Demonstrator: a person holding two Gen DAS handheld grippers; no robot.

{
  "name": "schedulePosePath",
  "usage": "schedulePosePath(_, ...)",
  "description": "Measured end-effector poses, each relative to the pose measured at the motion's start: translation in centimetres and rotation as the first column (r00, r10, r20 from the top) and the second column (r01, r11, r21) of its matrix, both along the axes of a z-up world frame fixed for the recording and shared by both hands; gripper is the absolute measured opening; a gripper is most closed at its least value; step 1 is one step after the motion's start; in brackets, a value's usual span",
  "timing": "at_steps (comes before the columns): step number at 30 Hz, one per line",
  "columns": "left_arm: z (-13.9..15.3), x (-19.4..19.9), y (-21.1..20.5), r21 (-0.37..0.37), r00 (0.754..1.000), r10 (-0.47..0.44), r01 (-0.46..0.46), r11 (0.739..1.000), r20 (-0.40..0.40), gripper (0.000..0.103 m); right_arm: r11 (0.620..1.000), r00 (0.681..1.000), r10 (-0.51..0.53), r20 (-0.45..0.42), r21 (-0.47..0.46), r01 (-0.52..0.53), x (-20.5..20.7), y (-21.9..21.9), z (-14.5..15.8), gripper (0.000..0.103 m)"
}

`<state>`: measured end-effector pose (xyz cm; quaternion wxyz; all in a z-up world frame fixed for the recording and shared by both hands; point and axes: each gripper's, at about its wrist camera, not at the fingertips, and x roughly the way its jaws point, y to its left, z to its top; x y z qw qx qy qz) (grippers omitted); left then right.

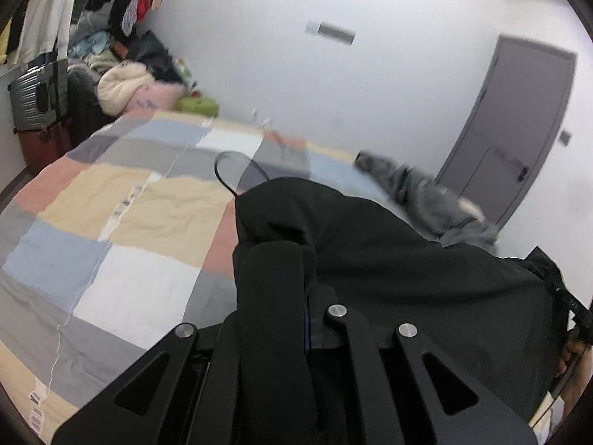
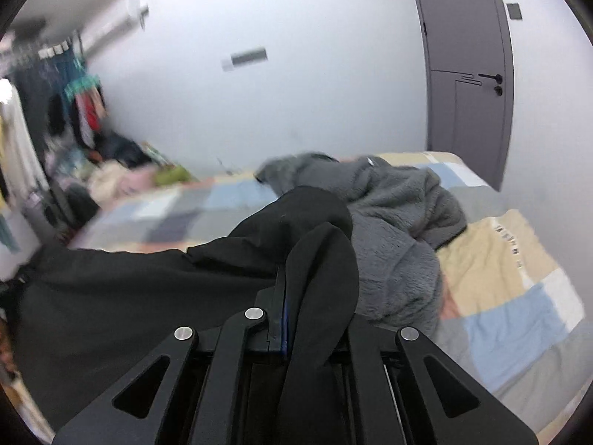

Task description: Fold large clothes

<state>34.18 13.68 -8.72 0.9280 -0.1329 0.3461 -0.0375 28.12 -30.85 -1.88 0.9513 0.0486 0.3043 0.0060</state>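
A large black garment (image 1: pixel 389 259) hangs lifted above the bed, stretched between both grippers. In the left wrist view my left gripper (image 1: pixel 305 289) is shut on a bunched fold of its edge, and the cloth drapes over the fingers and hides the tips. In the right wrist view my right gripper (image 2: pixel 283 289) is shut on another fold of the black garment (image 2: pixel 148 289), which spreads away to the left. A thin black cord loop (image 1: pixel 231 170) sticks out of the garment. A grey fleece garment (image 2: pixel 393 222) lies crumpled on the bed behind it.
The bed has a patchwork cover (image 1: pixel 122 222) of beige, blue, grey and pink squares. A heap of clothes (image 1: pixel 133 81) and a suitcase (image 1: pixel 37 96) stand at the far corner under hanging clothes. A grey door (image 2: pixel 467 66) is in the white wall beyond the bed.
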Motion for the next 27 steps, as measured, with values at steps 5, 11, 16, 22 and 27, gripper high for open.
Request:
schedulePosePath(5,-4.8,1.5,-1.2,0.108,0.996,0.010,0.000,0.994,-0.093,0.006,0.996,0.986,-0.049,-0.159,-0.078,0.036,2.8,0.2,-5.9,0.002)
schedulePosePath(11,-8.8,0.7,-0.5,0.157,0.986,0.018,0.009,0.988,-0.168,0.009,0.995,0.968,-0.049,-0.246,-0.097,0.026,2.6,0.0,-11.4,0.002)
schedulePosePath(16,-8.9,0.1,-1.1,0.192,0.987,0.003,0.028,0.981,-0.158,0.011,0.998,0.957,-0.036,-0.288,-0.062,0.019,2.4,-0.3,-13.5,0.003)
schedulePosePath(22,-7.7,-0.8,-1.1,0.212,0.982,-0.023,0.063,0.975,-0.185,0.013,0.990,0.945,0.018,-0.327,0.139,0.029,0.8,-2.8,-12.7,0.008)
schedulePosePath(27,-6.3,-2.2,-0.7,0.147,0.974,-0.049,0.083,0.986,-0.222,0.047,0.969,0.945,0.060,-0.321,0.247,0.023,-1.7,-4.3,-10.4,0.036)
